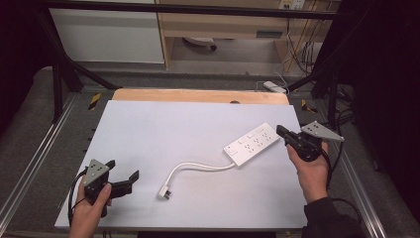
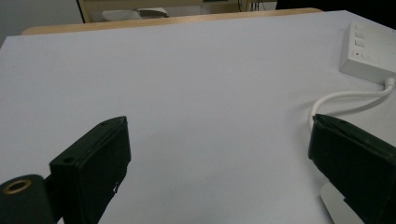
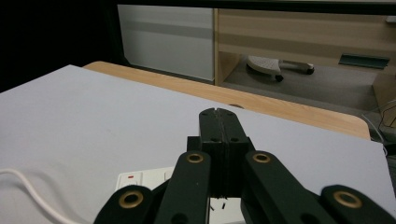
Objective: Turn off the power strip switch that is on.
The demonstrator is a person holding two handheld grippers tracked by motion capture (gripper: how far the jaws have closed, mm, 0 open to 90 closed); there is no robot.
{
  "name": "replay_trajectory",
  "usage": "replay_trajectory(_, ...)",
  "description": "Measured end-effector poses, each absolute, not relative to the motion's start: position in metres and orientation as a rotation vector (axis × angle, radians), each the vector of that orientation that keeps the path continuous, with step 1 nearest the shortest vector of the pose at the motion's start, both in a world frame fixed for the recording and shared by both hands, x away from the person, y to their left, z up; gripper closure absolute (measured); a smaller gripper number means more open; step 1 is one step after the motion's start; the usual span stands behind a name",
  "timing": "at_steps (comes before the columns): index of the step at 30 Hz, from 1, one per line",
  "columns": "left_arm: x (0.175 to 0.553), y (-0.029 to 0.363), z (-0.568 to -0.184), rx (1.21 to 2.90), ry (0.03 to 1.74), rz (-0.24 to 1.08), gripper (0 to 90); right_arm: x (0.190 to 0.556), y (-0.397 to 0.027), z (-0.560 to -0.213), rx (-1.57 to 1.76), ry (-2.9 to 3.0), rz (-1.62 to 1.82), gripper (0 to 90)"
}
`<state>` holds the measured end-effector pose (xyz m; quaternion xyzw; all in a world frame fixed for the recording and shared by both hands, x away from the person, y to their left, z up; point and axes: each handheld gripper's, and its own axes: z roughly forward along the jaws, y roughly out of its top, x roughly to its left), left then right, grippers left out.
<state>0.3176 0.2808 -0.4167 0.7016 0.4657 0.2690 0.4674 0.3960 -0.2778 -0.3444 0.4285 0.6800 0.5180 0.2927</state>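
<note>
White power strip lies flat on the worktop, just ahead of and slightly left of the right hand-held gripper, whose jaws are pressed together with nothing between them; in the right gripper view the strip's switch end sits below and left of the shut jaw tips, not in them. From the high view I cannot tell whether the tips touch the strip's far end or just hover beside it. The strip's cable runs off its near end toward the left hand-held gripper, ending in the plug, which lies loose on the worktop to the right of that gripper, near but apart. Left hand-held gripper's jaws are spread wide and empty, resting low over the worktop; in the left gripper view the cable curves just beyond its right jaw. Judgement: the step looks like nudging or steadying the strip with the shut right tips while the left goes for the plug. To do it well: keep the right tips low and square on the strip's end edge so it doesn't pivot; bring the open left jaws over the plug body, not the cable, and close across its flat sides. Risk: a pull on the cable drags the strip sideways.
</note>
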Motion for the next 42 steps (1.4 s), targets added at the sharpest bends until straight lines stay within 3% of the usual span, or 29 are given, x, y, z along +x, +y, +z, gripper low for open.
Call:
replay_trajectory(21,0.318,0.281,-0.417,1.729,1.144,0.655,5.8,0.441,-0.278,-0.349,1.185,1.841,1.3,90.0)
replay_trajectory(42,0.318,0.281,-0.417,1.735,1.141,0.655,5.9,0.487,-0.279,-0.385,1.298,1.857,1.225,90.0)
